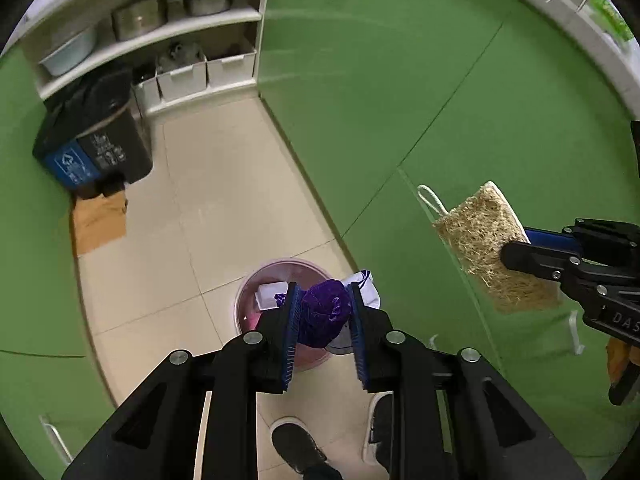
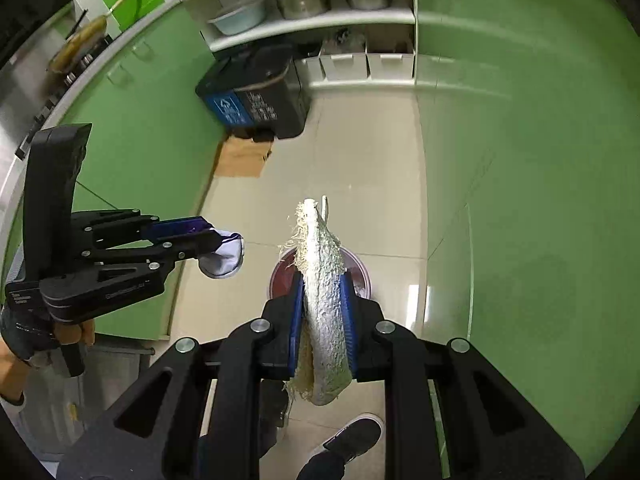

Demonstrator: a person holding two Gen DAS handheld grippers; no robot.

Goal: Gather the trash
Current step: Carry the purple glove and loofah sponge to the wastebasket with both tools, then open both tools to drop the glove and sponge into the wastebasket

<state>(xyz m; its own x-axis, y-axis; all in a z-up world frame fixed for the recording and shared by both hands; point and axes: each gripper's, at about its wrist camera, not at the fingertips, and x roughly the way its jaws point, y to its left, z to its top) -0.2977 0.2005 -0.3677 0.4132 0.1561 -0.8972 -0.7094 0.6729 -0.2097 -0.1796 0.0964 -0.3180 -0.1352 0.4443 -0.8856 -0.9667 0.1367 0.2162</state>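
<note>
My left gripper is shut on a purple mesh scrubber with a white cloth part behind it. It hangs above a pink trash bin on the floor, which holds a white box. In the right wrist view the left gripper holds the white-and-purple bundle. My right gripper is shut on a straw-coloured loofah pad, held above the pink bin. The loofah and right gripper also show in the left wrist view.
A black and blue recycling bin stands against shelves with pots and white boxes. Flat cardboard lies on the tiled floor. Green cabinets line both sides. My shoes are below.
</note>
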